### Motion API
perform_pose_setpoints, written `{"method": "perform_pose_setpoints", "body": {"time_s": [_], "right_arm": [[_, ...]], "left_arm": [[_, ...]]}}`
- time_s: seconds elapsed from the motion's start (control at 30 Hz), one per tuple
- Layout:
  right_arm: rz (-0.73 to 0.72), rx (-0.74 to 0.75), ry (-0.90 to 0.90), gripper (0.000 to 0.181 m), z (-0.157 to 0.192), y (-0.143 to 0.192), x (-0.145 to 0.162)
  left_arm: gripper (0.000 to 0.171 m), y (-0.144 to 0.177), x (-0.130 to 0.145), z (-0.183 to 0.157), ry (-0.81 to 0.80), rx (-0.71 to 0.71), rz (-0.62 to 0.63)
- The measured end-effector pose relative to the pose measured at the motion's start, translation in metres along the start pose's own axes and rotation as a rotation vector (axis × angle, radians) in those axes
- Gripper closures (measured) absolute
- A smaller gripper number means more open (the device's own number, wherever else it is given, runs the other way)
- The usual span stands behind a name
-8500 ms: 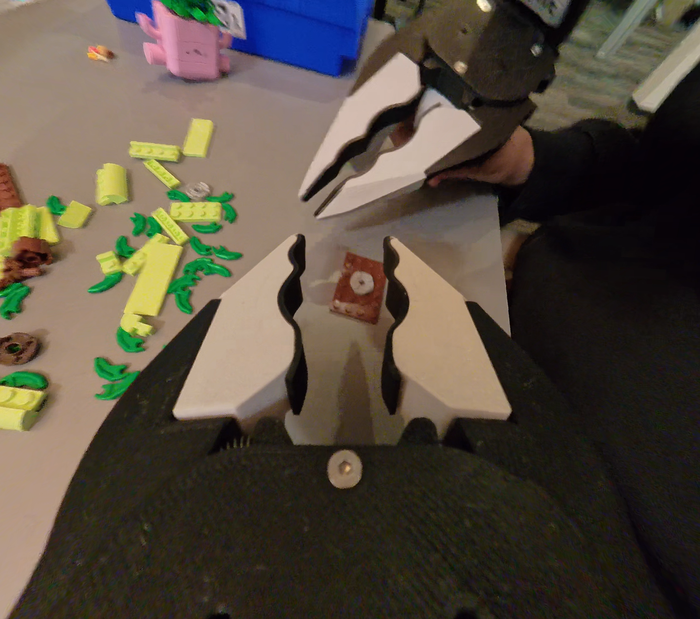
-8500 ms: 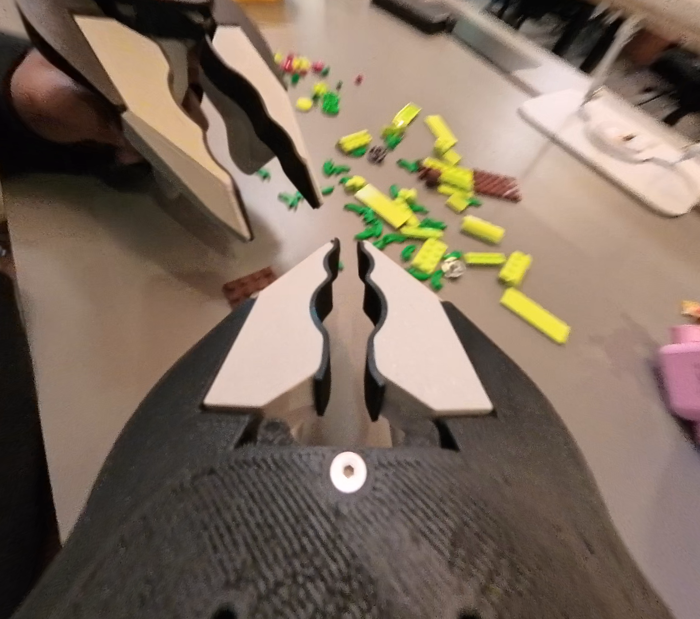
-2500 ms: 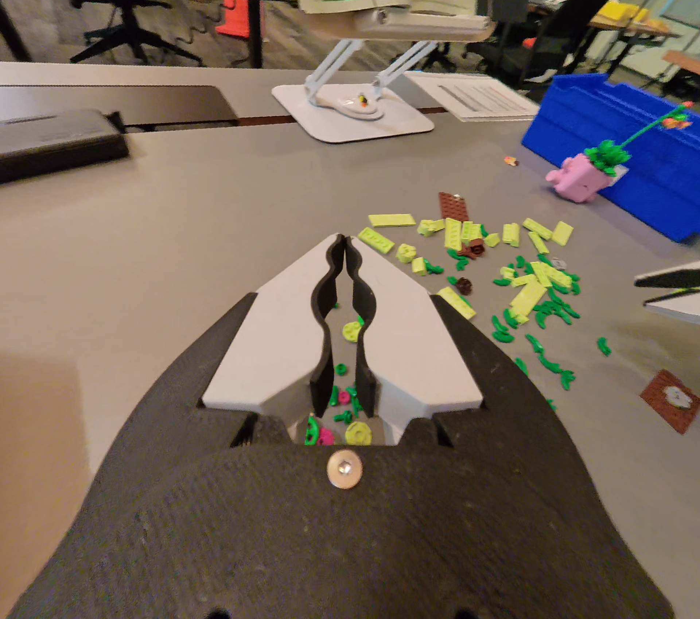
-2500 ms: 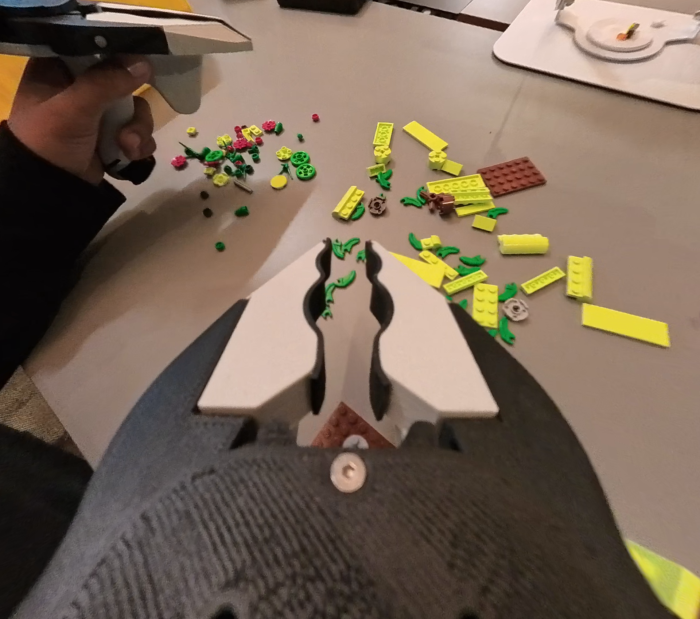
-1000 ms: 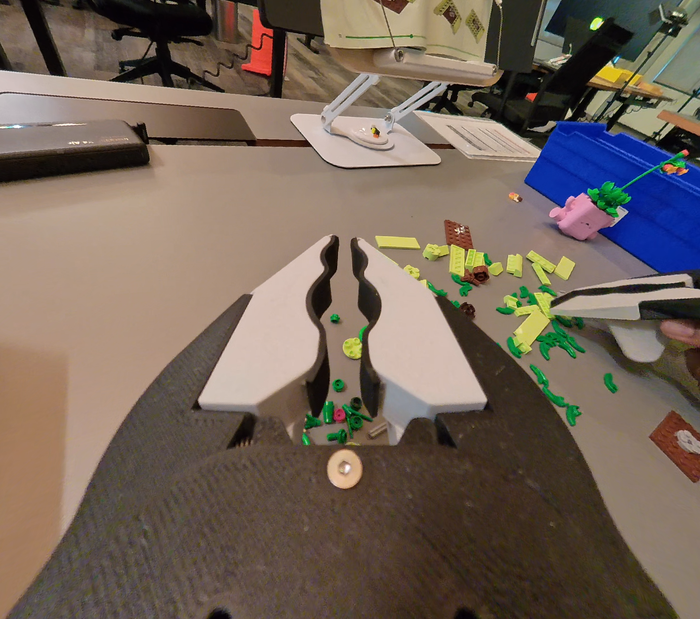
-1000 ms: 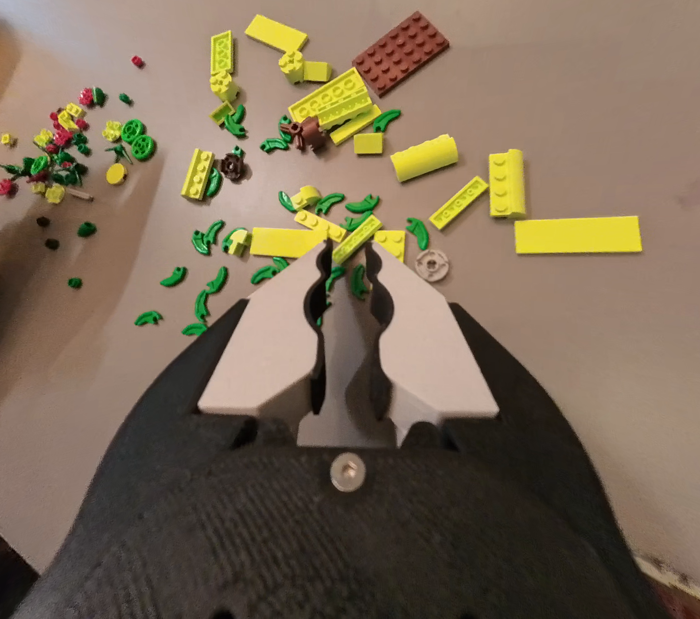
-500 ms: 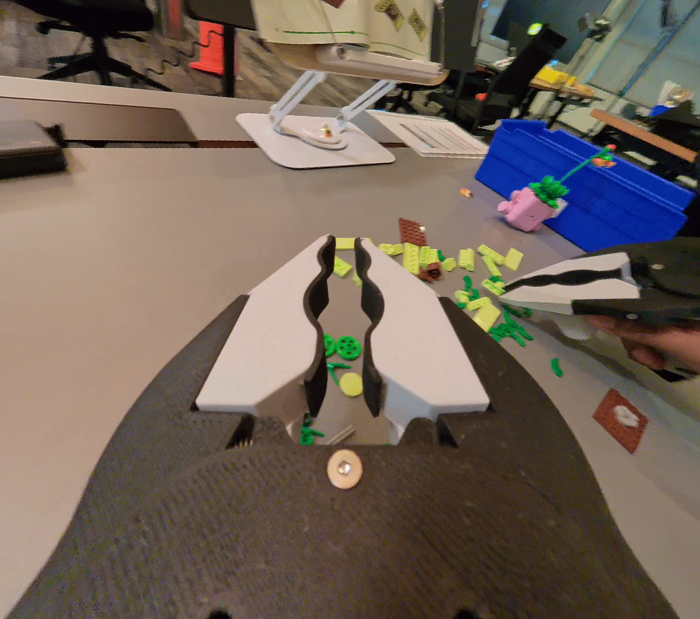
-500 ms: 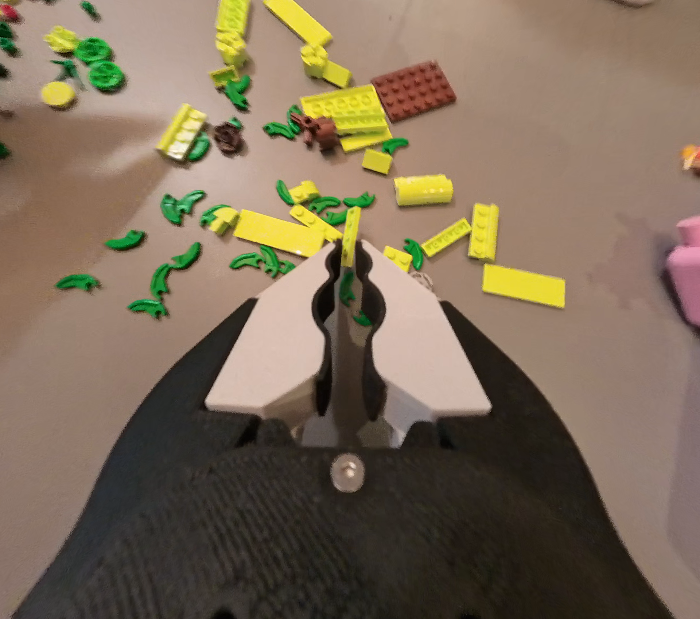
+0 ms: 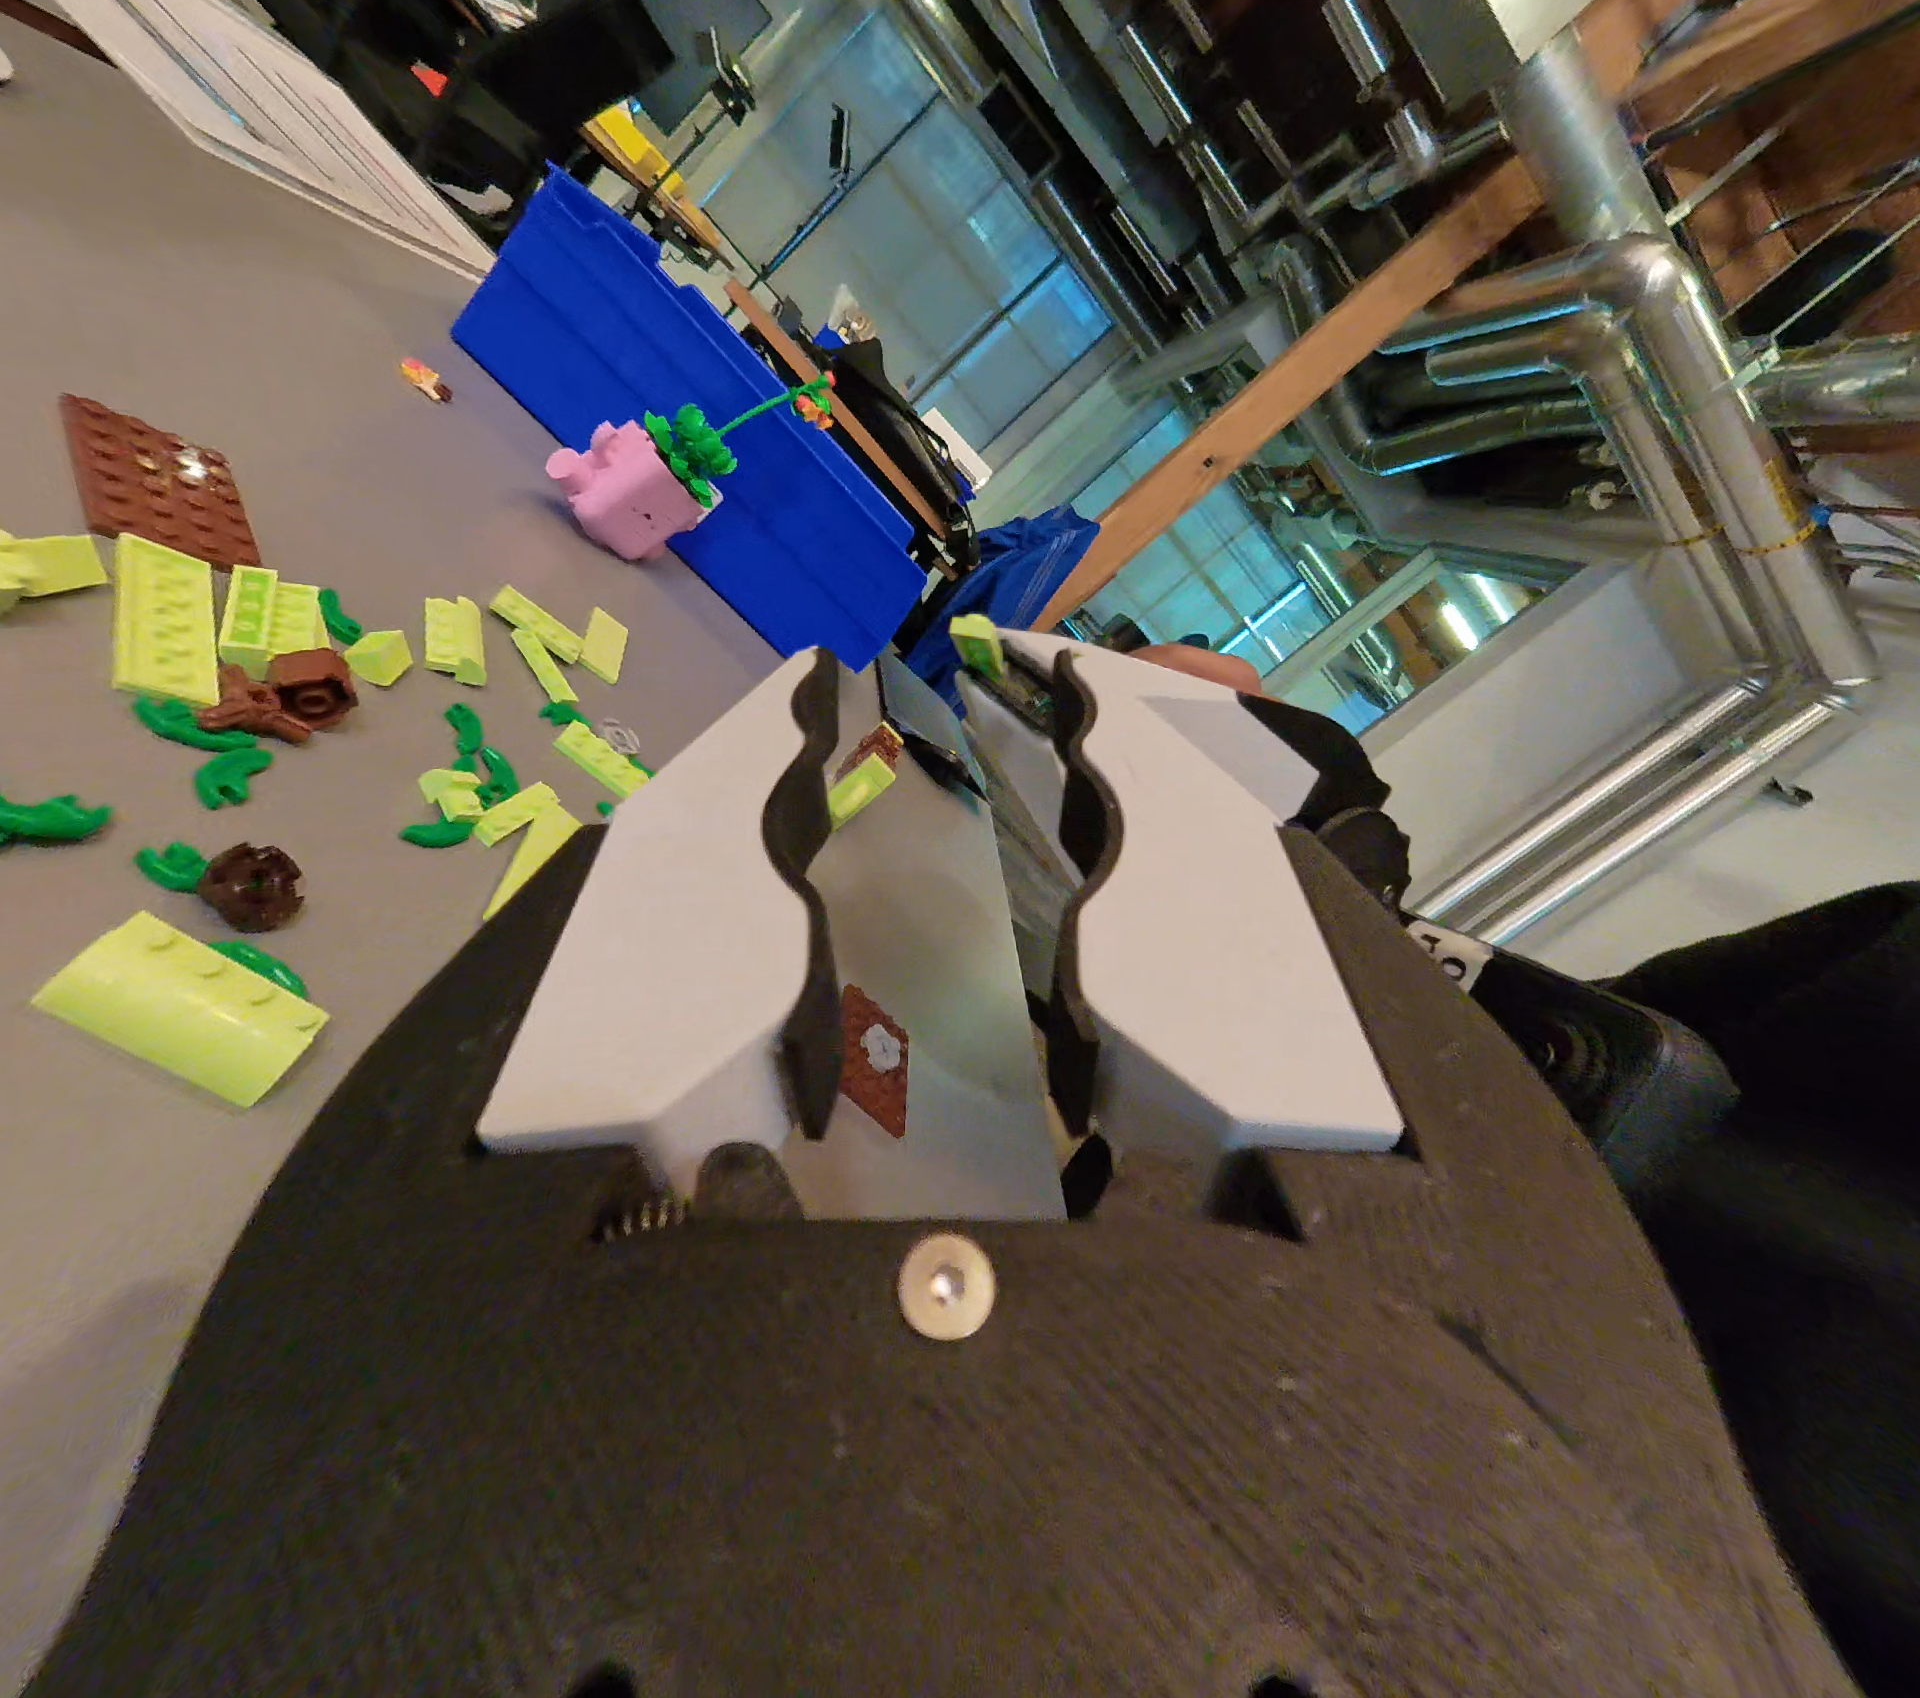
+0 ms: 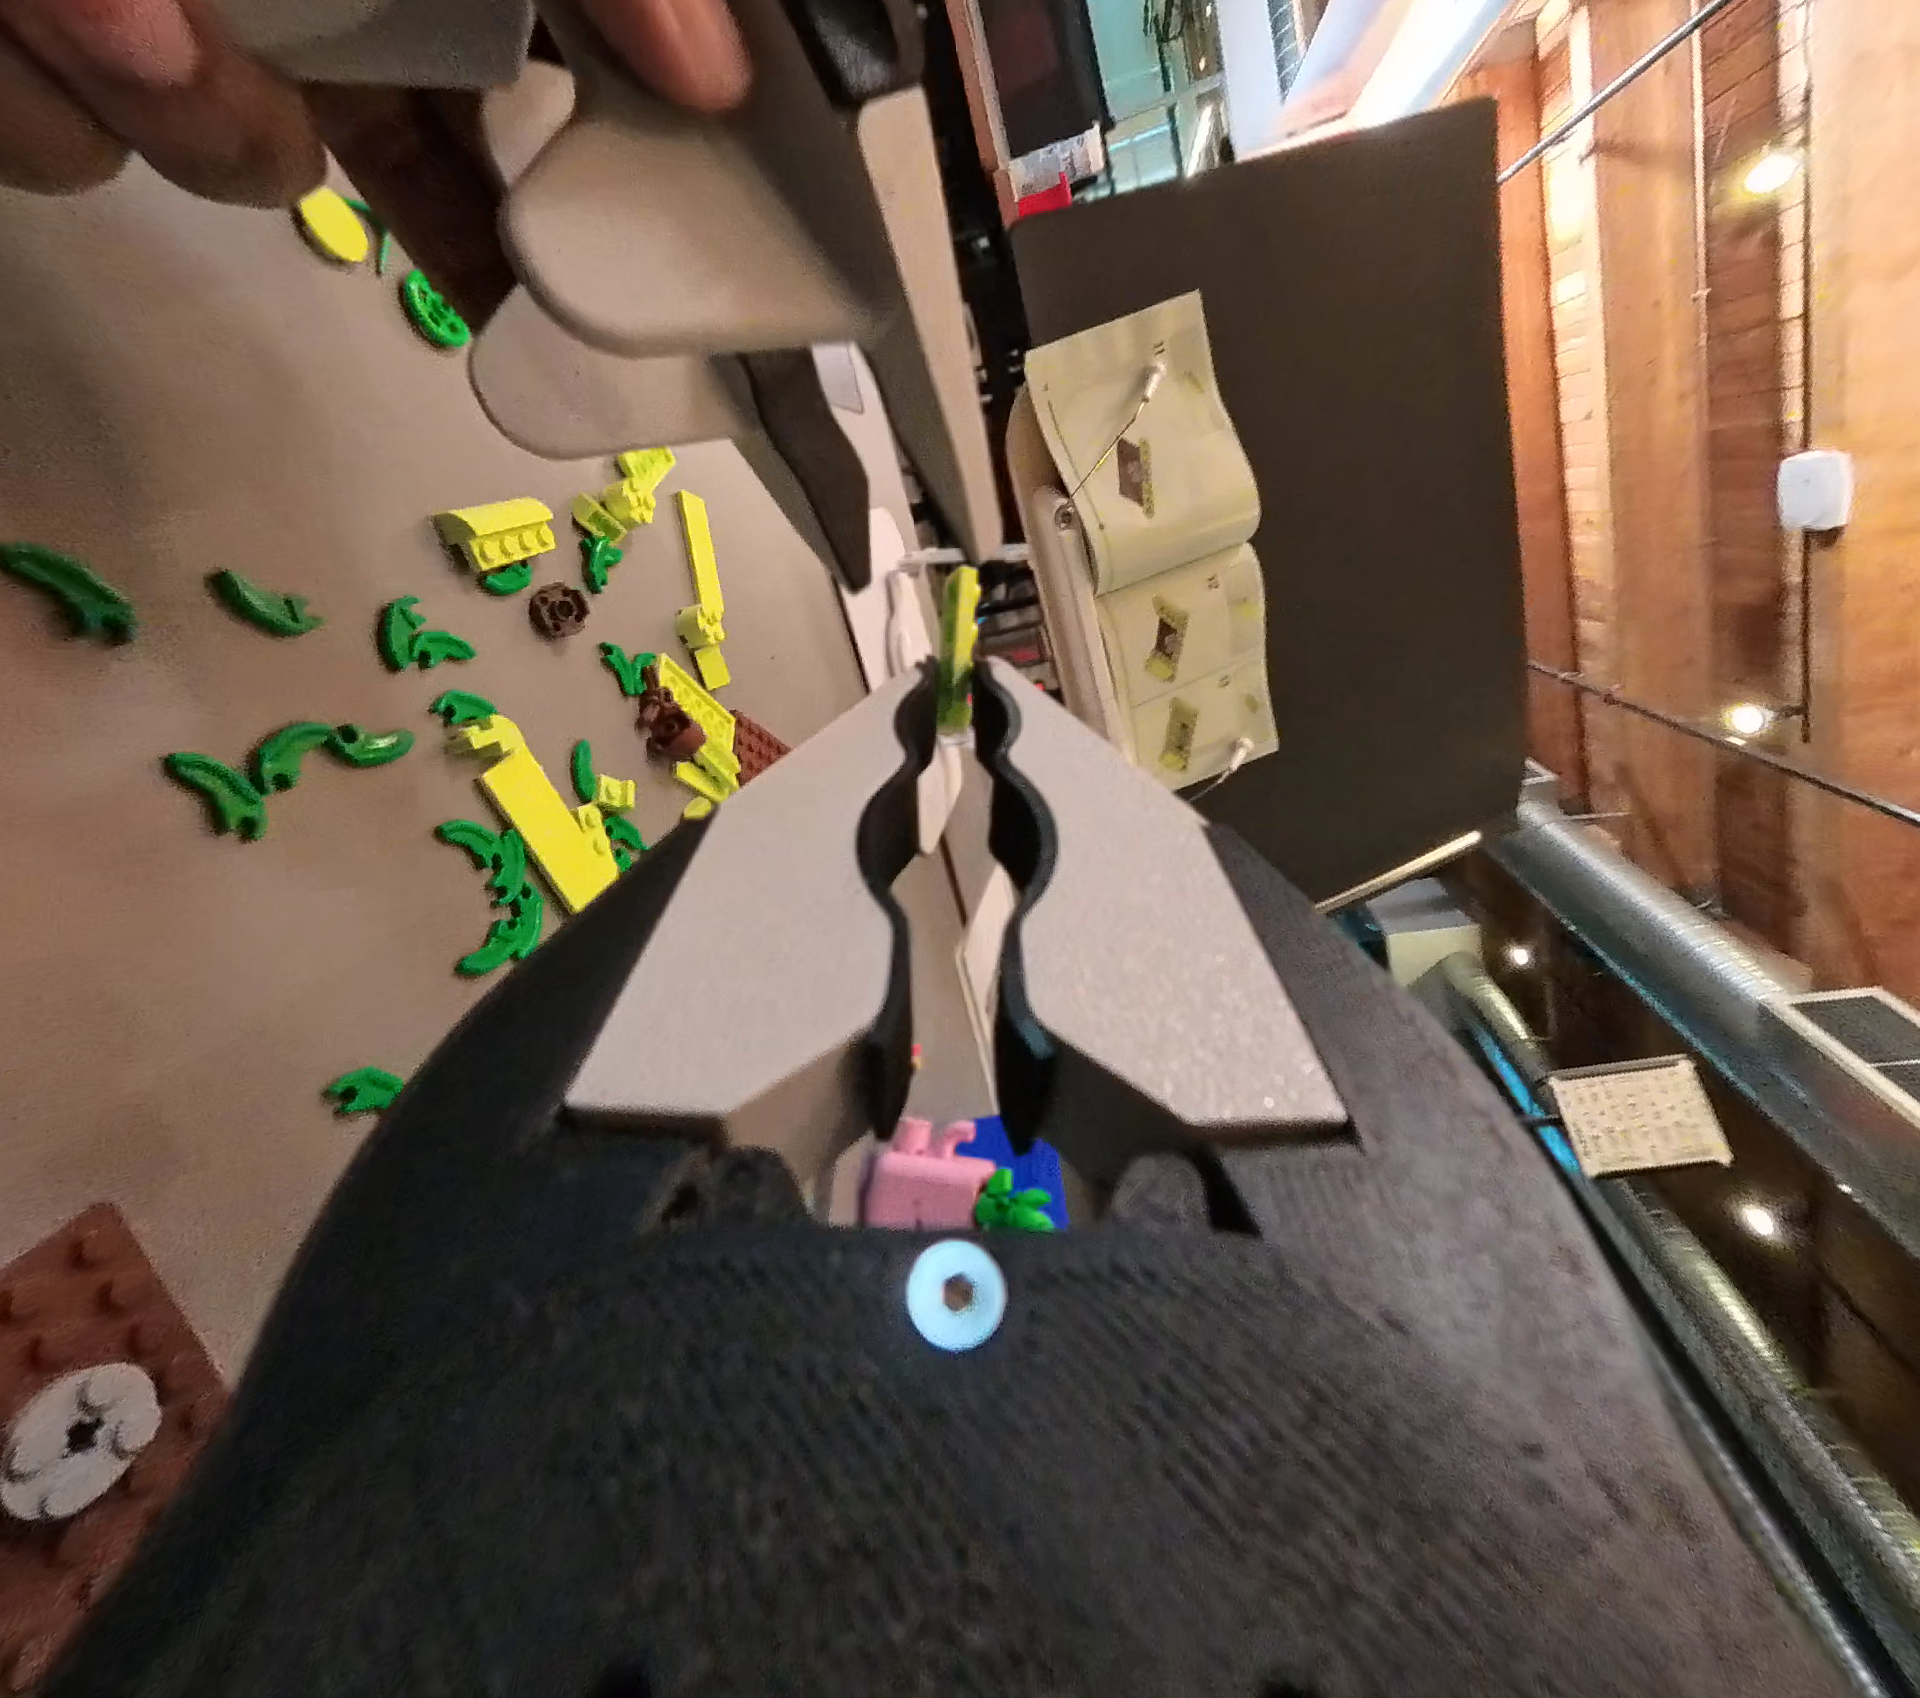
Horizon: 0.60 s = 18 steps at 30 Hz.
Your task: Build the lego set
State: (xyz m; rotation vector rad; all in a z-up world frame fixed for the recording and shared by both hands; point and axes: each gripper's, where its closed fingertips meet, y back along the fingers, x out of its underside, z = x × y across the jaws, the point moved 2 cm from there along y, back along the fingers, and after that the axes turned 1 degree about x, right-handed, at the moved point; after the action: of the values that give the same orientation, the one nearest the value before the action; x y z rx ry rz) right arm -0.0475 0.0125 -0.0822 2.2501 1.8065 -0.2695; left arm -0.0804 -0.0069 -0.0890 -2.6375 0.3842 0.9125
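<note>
My right gripper [image 10: 958, 692] is shut on a thin lime plate [image 10: 958, 640] that sticks out past its tips, held in the air above the table. The plate also shows in the left wrist view [image 9: 977, 640], just beyond my left gripper [image 9: 940, 666], which is open, empty and tilted. In the right wrist view the left gripper's fingers [image 10: 675, 277] and the hand [image 10: 156, 38] holding it are close at the upper left. A small brown plate with a white round piece [image 10: 83, 1378] lies on the table near its edge, also seen between my left fingers [image 9: 873, 1056].
Loose lime bricks and green leaf pieces [image 9: 166, 630] are scattered on the grey table [image 9: 312, 298], with a larger brown plate [image 9: 156, 474]. A pink pot with a green plant [image 9: 634, 490] stands by a blue bin [image 9: 675, 422]. An instruction booklet on a stand [image 10: 1164, 526] is behind. Less than 4 cm separates the two grippers' tips.
The right gripper has lifted the lime plate off the pile and rolled sideways. The left gripper has opened wider, tilted and swung over to face the right gripper.
</note>
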Motion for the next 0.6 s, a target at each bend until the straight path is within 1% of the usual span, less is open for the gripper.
{"method": "perform_pose_setpoints", "body": {"time_s": [0.07,0.13,0.2,0.27,0.33,0.4,0.43,0.47,0.5,0.6], "right_arm": [[-0.02,0.008,0.026,0.178,-0.001,0.002,-0.005],[-0.027,0.013,0.055,0.177,-0.001,0.004,-0.007],[-0.03,-0.012,0.07,0.177,0.004,0.005,-0.009],[-0.035,-0.015,0.066,0.177,0.006,0.007,-0.01],[-0.04,-0.017,0.048,0.177,0.005,0.008,-0.011],[-0.037,-0.012,0.037,0.179,0.003,0.008,-0.009],[-0.038,-0.008,0.035,0.179,0.002,0.008,-0.009],[-0.039,-0.008,0.036,0.179,0.002,0.008,-0.009],[-0.04,-0.009,0.039,0.179,0.002,0.009,-0.009],[-0.039,-0.005,0.043,0.179,0.003,0.008,-0.008]], "left_arm": [[0.138,0.0,-0.001,-0.002,0.0,0.011,-0.009],[0.148,0.001,-0.002,-0.006,-0.002,0.041,-0.015],[0.159,0.001,-0.001,-0.011,-0.013,0.071,-0.004],[0.16,0.0,0.0,-0.011,-0.018,0.069,0.001],[0.167,-0.002,0.001,-0.012,-0.015,0.08,-0.002],[0.166,-0.003,0.002,-0.013,-0.008,0.088,0.0],[0.162,-0.003,0.002,-0.012,-0.011,0.084,-0.001],[0.151,-0.003,0.002,-0.012,-0.012,0.081,-0.004],[0.146,-0.003,0.002,-0.011,-0.008,0.081,-0.003],[0.159,-0.004,0.006,-0.011,-0.003,0.088,0.03]]}}
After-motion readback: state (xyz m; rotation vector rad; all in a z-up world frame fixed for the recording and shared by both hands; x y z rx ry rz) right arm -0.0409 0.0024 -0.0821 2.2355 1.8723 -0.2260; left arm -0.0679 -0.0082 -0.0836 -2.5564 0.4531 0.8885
